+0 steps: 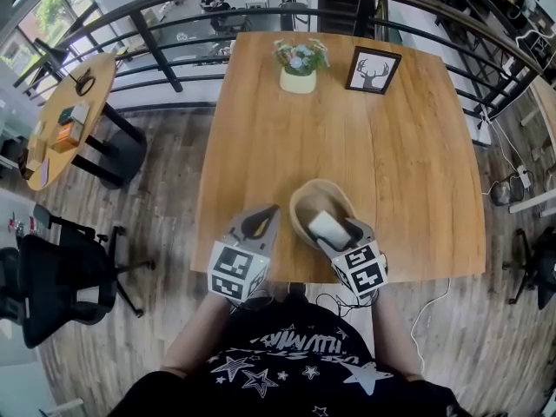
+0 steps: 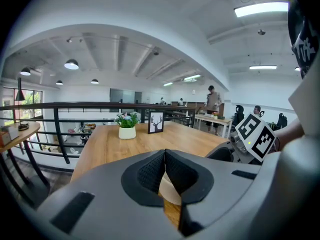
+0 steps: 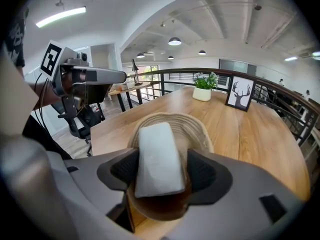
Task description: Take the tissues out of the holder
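- One tissue pack (image 3: pixel 159 159), white and oblong, lies in the one woven basket holder (image 3: pixel 172 119), with its long side running away from the right gripper's camera.
- The right gripper (image 3: pixel 164 170) reaches over the basket's near rim with its jaws spread wide on either side of the pack. The pack's left edge lies against the left pad (image 3: pixel 124 168), and a gap shows between the pack and the right pad (image 3: pixel 204 171), so the jaws are released and do not clamp it.
- The left gripper (image 2: pixel 165 154) hangs just to the left of the basket. Its jaws are clenched tip to tip with nothing between them, and the basket's rim shows through the slit under the tips.
- There are two marker cubes, one on each gripper (image 1: pixel 237 270) (image 1: pixel 360 268).
- The basket stands on a square wooden table (image 1: pixel 408 155), near the edge closest to the person and a little right of the middle.
- At the far edge stand one potted plant (image 1: pixel 299 66) in a pale pot and one framed deer picture (image 1: pixel 373 69), side by side and well apart from the basket.
- A black railing (image 1: pixel 174 20) curves behind the table.
- To the left are one round wooden table (image 1: pixel 82 102) and one black office chair (image 1: pixel 61 276).
- Two people (image 2: pixel 213 101) (image 2: pixel 256 110) show far off in the left gripper view.
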`<action>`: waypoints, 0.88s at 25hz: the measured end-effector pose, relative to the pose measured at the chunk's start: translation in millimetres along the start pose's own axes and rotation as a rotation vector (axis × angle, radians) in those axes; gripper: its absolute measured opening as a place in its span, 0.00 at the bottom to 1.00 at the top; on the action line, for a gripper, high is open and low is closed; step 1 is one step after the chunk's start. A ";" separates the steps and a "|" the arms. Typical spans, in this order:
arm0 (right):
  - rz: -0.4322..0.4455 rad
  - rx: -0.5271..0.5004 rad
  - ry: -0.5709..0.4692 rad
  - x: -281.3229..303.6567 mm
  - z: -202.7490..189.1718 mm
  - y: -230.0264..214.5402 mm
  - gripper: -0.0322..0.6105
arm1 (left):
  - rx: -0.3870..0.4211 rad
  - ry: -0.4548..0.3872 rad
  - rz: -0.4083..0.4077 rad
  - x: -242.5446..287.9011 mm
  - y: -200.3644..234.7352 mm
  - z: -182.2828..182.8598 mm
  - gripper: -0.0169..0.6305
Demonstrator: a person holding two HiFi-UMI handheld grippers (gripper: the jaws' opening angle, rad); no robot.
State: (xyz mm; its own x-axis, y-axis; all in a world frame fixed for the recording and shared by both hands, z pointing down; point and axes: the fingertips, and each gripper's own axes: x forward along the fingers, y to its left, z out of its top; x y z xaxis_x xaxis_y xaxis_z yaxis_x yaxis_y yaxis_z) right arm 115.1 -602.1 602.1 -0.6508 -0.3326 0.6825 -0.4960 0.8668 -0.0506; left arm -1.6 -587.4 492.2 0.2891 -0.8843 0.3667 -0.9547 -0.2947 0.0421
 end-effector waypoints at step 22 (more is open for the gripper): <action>0.030 -0.066 0.073 -1.3 6.0 7.7 0.42 | 0.010 -0.005 0.025 -21.3 5.0 -2.5 0.05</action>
State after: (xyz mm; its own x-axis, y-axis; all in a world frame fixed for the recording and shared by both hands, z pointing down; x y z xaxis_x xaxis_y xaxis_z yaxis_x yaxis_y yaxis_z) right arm 108.7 -597.3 596.5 -0.6201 -0.2806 0.7327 -0.4364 0.8994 -0.0248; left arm -12.6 -569.2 487.0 0.2658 -0.8930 0.3633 -0.9608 -0.2762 0.0241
